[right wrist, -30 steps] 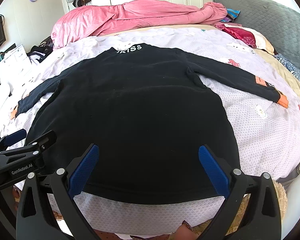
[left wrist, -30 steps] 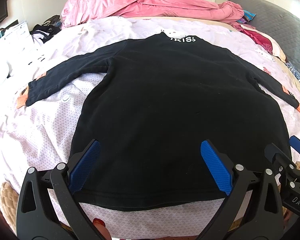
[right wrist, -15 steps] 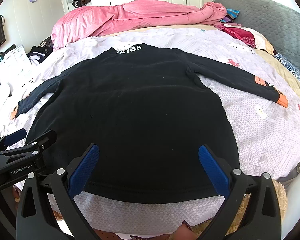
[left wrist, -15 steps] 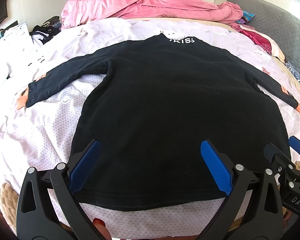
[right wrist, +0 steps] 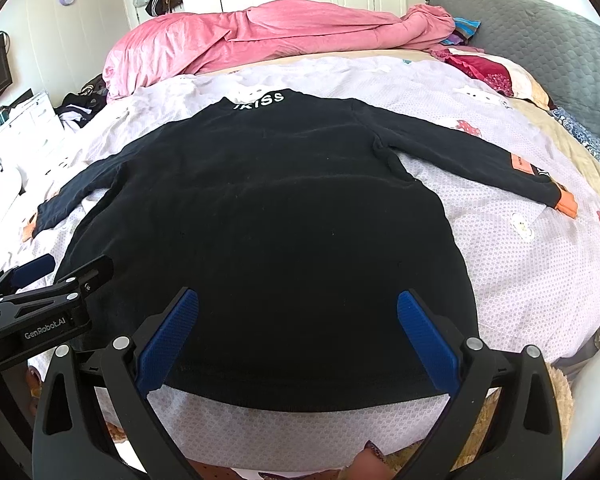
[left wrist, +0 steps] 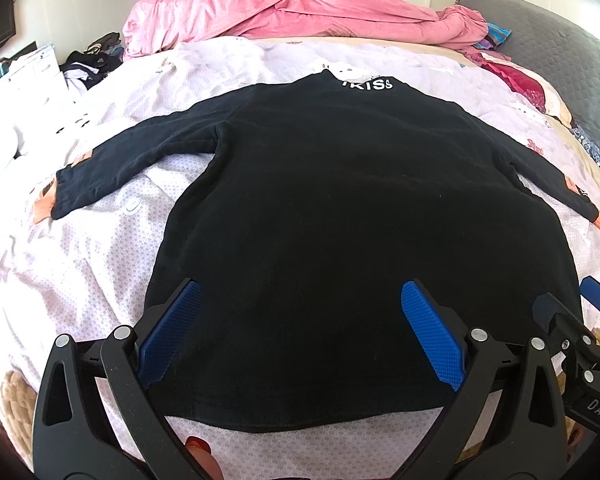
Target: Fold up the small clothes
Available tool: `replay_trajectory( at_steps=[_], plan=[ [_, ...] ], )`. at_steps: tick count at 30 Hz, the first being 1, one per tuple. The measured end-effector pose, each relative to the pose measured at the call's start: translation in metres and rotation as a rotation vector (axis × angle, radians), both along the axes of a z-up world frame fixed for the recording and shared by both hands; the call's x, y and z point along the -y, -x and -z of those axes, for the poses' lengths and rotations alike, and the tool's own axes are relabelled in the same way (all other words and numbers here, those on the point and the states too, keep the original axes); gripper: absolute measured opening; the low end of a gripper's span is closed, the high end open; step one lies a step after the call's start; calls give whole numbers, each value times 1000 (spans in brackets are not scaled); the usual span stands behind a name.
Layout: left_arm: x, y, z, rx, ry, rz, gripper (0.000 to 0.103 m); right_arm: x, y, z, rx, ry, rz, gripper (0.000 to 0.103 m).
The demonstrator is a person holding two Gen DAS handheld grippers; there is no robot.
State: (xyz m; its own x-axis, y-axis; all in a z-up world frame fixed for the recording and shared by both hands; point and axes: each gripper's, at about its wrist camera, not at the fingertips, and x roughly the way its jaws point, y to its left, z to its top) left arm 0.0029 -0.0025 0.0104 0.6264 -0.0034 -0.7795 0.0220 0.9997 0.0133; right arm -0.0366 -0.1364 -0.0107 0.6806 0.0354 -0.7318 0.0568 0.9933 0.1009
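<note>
On a bed [left wrist: 100, 264] spread with a pale patterned sheet, a black long-sleeved top [left wrist: 340, 216] lies flat, collar away from the cameras and both sleeves stretched out to the sides. The left sleeve [left wrist: 132, 164] reaches toward the bed's left edge, its cuff resting on the sheet. Just above the near hem, the left claw [left wrist: 300, 332] hangs with its blue pads spread wide, holding nothing. Beside it, the right claw [right wrist: 298, 334] hovers over the same hem, equally agape and empty. Further right, the right sleeve [right wrist: 480, 164] runs out to an orange cuff [right wrist: 566, 204]. A pink duvet [right wrist: 260, 40] is heaped at the far end of the bed.

No fold appears to have been made yet. A tidy first fold would likely start at a sleeve: each claw should pinch through both layers of cloth, lift only enough to clear the sheet, and lay the sleeve straight across the body so that no crease is trapped underneath. Dark, soft fabric can bunch, so smooth, even pulling matters.
</note>
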Motion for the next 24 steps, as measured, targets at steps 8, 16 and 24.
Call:
replay_trajectory(
  at_steps=[8,16,24],
  plan=[
    [2,-13,-6,4,6,-1,94,12,-11,-6,3,-25,22,99],
    [5,-29,-5,-15,18,13,94,30,-27,-16,21,-30,53,99],
    [14,-54,-7,-28,27,31,94,47,-50,-25,32,-55,89,99]
  ],
)
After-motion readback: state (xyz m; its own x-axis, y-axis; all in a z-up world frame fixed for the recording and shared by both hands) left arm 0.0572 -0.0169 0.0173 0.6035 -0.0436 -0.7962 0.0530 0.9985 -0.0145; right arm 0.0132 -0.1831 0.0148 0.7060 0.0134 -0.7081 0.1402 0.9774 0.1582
